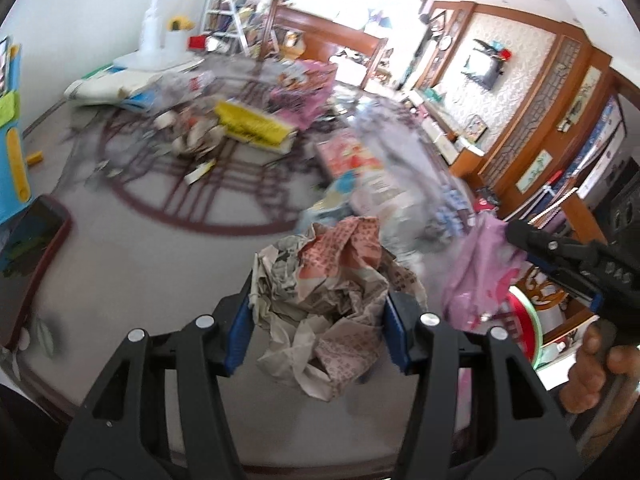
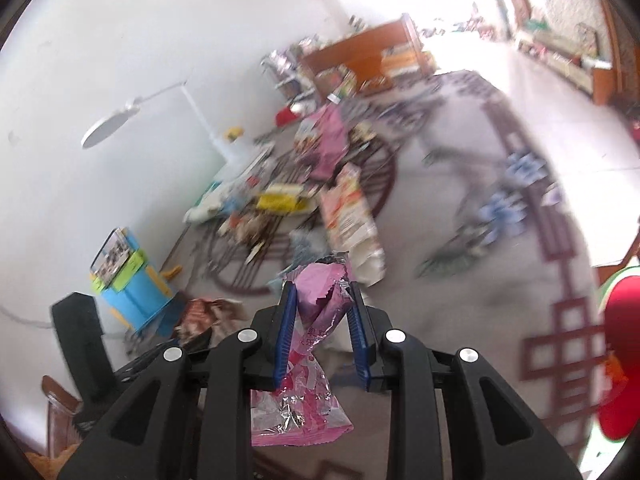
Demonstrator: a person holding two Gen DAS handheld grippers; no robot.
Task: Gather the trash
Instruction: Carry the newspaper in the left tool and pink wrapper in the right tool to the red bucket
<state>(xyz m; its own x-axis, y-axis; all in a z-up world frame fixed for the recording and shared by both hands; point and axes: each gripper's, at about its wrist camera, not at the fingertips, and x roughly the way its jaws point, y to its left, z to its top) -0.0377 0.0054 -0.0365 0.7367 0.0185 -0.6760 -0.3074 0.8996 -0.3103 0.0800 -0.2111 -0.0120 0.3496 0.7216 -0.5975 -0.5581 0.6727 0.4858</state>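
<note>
Both loads up: my left gripper point(image 1: 320, 332) clamps crumpled newspaper point(image 1: 320, 292), right gripper point(image 2: 322, 332) pinches pink wrapper point(image 2: 304, 364). Carry step, I judge; next needs a bin, none identifiable.

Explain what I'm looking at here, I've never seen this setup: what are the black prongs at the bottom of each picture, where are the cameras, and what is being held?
There is no robot. A person carries a hand-held gripper in each hand, and a fisheye camera on each looks forward along its two fingers, so the black prongs are the tool itself.

The left wrist view shows the left hand-held gripper shut on a crumpled newspaper ball. At its right edge you can see the other tool and the person's hand.

The right wrist view shows the right hand-held gripper shut on a pink foil wrapper, which hangs down between the blue pads.

Beyond lies a patterned grey rug scattered with more litter, including a yellow packet and a long printed bag. The background is blurred, so finer details are unclear.
</note>
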